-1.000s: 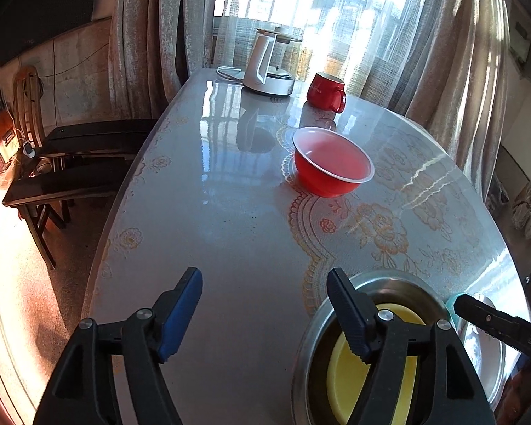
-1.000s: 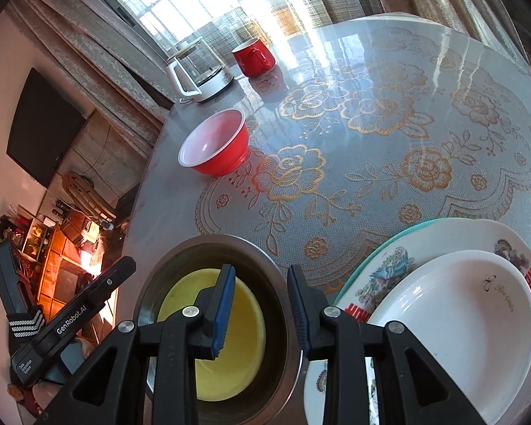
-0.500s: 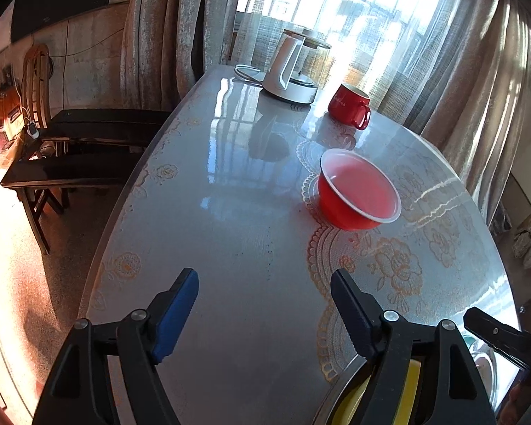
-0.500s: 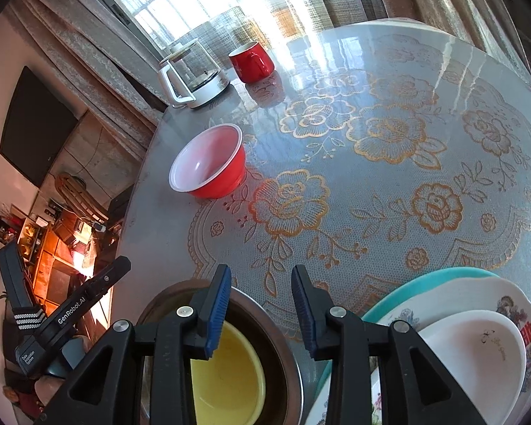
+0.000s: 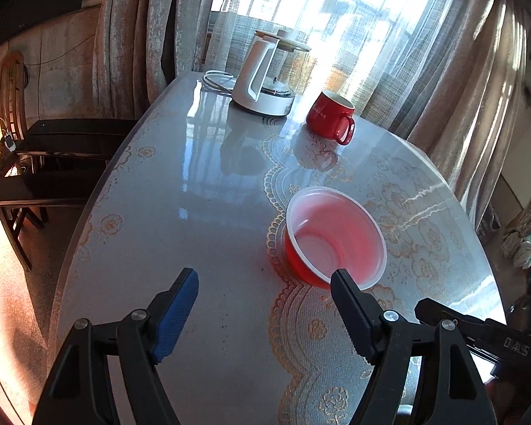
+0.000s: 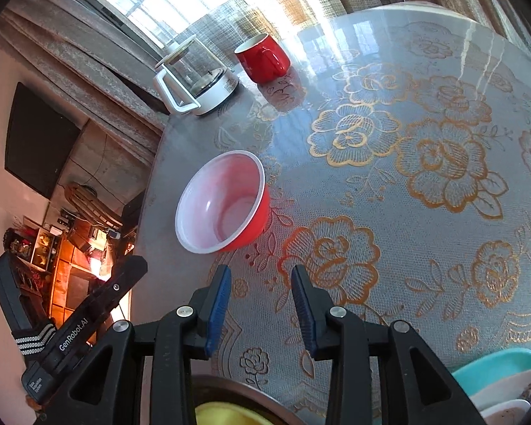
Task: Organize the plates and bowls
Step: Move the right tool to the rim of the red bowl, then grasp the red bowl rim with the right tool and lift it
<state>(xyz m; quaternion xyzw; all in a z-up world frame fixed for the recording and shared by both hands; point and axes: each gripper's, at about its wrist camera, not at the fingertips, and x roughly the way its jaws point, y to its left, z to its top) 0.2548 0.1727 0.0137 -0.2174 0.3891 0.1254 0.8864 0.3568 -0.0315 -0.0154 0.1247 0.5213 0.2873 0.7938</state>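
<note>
1. Red: 1 bowl [image 5: 334, 237] on table [image 5: 194, 212], 1 mug [image 5: 331, 117]; 1 kettle [image 5: 263, 78].
2. Left gripper [image 5: 265, 306] wide, empty; right gripper [image 6: 260, 302] narrow, empty.
3. Right view alone shows plates [image 6: 502, 382] and yellow bowl [image 6: 226, 414].

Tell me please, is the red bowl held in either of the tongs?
No, the red bowl sits free on the table, beyond both tongs.

I see my right gripper [image 6: 260, 304] part-open, empty, over the table [image 6: 389, 212]; red bowl [image 6: 223, 202] ahead, apart.
</note>
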